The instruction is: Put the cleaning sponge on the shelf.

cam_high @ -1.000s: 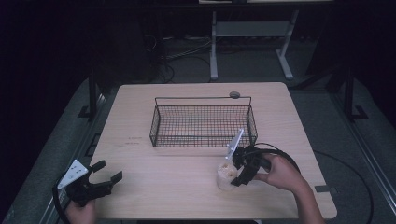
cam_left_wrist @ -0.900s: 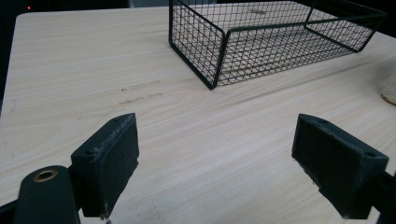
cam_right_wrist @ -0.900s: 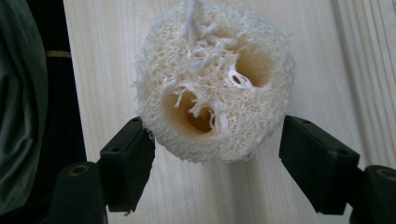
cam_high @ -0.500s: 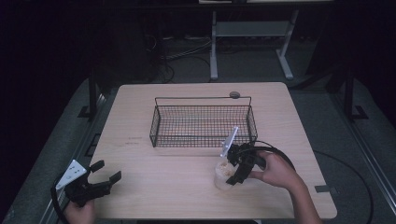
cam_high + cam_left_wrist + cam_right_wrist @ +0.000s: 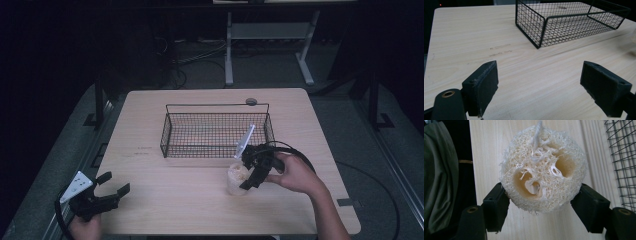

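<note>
A pale, round loofah sponge [image 5: 236,176] [image 5: 542,170] with holes through it sits between the jaws of my right gripper [image 5: 245,172] [image 5: 542,195], just off the light wooden table [image 5: 175,200], in front of the basket's near right corner. Both black pads press on its sides. These jaws have just been opening a little, and the loofah is still held between them. My left gripper [image 5: 116,182] [image 5: 541,75] rests at the table's near left corner. Its jaws stand wide open, with bare wood between them.
A black wire basket [image 5: 215,105] [image 5: 544,21] stands in the middle of the table, with nothing in it. A small round grey disc [image 5: 251,101] lies at the far edge behind it. A black cable loops by the right hand [image 5: 295,175].
My right gripper has risen a little with the loofah and drifted slightly toward the basket. The left gripper has stayed where it was.
</note>
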`<state>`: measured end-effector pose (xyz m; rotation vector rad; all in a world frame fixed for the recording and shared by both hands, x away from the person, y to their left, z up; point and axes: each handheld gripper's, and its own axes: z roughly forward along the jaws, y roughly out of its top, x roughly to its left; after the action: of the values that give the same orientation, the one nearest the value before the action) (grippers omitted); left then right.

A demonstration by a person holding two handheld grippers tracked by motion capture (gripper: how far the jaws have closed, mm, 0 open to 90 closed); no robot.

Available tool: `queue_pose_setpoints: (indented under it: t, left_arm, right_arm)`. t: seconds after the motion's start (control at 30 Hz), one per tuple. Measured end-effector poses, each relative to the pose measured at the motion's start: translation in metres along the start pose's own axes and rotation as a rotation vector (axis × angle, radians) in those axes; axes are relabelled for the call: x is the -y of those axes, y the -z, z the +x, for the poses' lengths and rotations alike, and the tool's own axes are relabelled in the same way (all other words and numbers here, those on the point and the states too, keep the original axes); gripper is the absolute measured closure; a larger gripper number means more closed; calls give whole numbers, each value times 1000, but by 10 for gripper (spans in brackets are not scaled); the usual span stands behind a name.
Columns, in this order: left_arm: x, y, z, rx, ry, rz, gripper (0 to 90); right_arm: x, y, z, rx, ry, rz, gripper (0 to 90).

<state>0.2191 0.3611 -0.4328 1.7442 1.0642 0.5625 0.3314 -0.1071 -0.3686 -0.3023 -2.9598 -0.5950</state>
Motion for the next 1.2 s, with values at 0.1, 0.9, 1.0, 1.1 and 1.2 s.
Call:
queue_pose_setpoints:
  t: [0.1,0.9,1.0,1.1,1.2]
  left_arm:
    - [0,0,0,0,5,-1,141]
    - [0,1,1,-1,7,-2,140]
    - [0,1,1,1,8,-4,140]
    - [0,1,2,-1,8,-5,140]
    - [0,1,2,-1,7,-5,141]
  right_arm:
    - [-3,5,-2,0,1,-1,314]
    - [-25,42,-18,33,2,-14,314]
    - [-26,46,-20,33,2,-21,314]
    - [-27,50,-22,31,-4,-30,314]
    - [-30,58,-26,44,-4,-29,314]
